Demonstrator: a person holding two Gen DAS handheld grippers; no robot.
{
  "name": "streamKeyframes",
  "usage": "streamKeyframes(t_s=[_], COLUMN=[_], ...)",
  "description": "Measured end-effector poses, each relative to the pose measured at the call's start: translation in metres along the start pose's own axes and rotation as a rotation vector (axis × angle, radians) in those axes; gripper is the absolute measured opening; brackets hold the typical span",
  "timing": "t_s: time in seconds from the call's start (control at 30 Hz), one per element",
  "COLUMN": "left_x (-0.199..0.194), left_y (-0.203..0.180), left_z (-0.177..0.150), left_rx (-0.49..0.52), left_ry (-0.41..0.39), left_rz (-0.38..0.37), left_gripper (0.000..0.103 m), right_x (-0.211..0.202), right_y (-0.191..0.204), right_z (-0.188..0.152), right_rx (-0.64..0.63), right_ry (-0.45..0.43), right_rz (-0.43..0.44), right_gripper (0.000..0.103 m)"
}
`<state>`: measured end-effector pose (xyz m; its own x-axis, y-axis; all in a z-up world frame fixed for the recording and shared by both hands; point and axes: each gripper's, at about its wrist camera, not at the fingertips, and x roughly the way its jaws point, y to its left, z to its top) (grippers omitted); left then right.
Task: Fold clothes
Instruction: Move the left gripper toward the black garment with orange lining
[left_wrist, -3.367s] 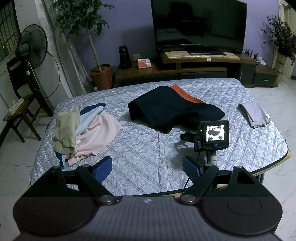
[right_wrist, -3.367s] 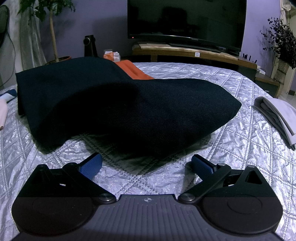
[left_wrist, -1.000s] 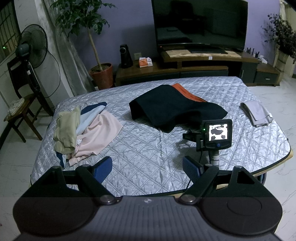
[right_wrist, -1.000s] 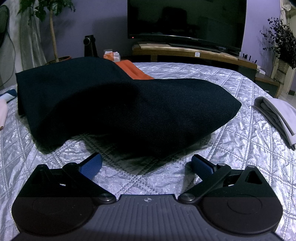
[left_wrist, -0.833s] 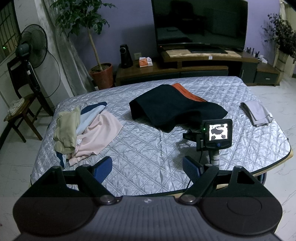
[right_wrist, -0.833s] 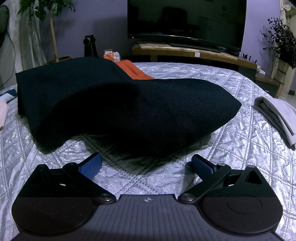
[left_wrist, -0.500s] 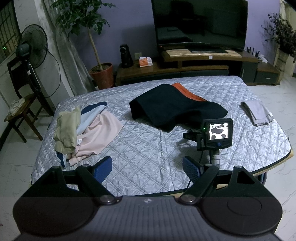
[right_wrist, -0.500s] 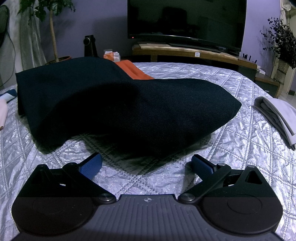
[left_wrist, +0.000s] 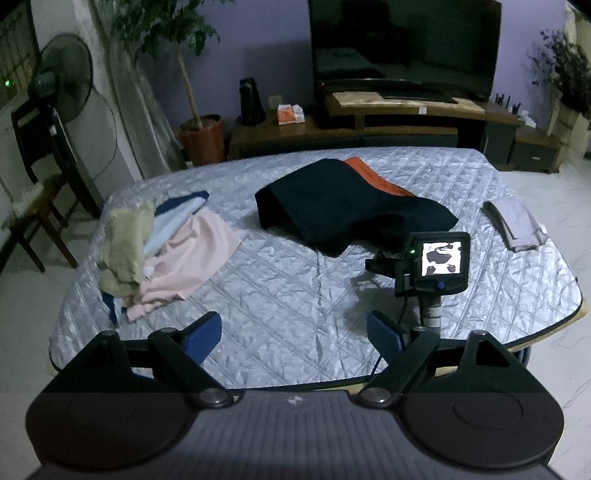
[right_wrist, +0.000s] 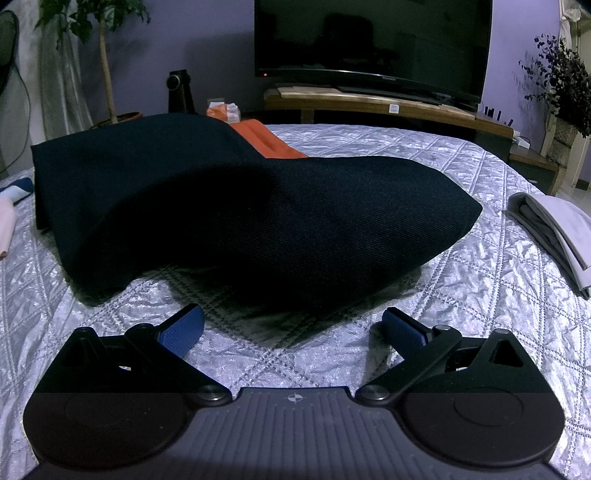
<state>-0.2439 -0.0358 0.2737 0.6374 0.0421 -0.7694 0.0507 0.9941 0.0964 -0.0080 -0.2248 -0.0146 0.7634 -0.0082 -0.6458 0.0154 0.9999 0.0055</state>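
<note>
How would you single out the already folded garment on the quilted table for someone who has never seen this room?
Start at the silver quilted table in front of the television. Go past the dark garment in the middle to the table's right edge. There lies the folded pale grey garment, alone and flat, unlike the loose pile of pink and beige clothes on the left.

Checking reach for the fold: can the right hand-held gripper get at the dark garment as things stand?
Probably yes. The right hand-held gripper sits open, low over the quilted surface, with the dark garment directly ahead and nothing between them.
</note>
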Motion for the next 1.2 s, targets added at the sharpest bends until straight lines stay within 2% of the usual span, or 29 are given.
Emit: streamKeyframes(t_s=[0.2,0.3,0.5,0.8,1.03,1.2], left_x=[0.031,0.039,0.059,0.099,0.135,0.180], left_y=[0.028,0.037,0.062,0.083,0.105,0.094], left_z=[-0.010,-0.016,-0.016,0.001,0.010,0.012], left_rx=[-0.082,-0.085,-0.143,-0.107,-0.144,-0.152], left_ry=[0.017,-0.020,-0.024,-0.004,0.026,0.046], left_rz=[0.032,0.085,0.099,0.066,0.091,0.075], left_gripper=[0.084,0.084,0.085,0.090,0.093,0.100], right_x=[0.000,0.000,0.000,0.000,0.000,0.000], right_y=[0.000,0.000,0.000,0.000,0.000,0.000], right_z=[0.000,0.000,0.000,0.000,0.000,0.000], right_rx=[0.000,0.000,0.000,0.000,-0.001,-0.001], right_ry=[0.000,0.000,0.000,0.000,0.000,0.000], right_rz=[0.000,0.000,0.000,0.000,0.001,0.001], right_gripper=[0.103,0.103,0.103,0.103,0.103,0.103])
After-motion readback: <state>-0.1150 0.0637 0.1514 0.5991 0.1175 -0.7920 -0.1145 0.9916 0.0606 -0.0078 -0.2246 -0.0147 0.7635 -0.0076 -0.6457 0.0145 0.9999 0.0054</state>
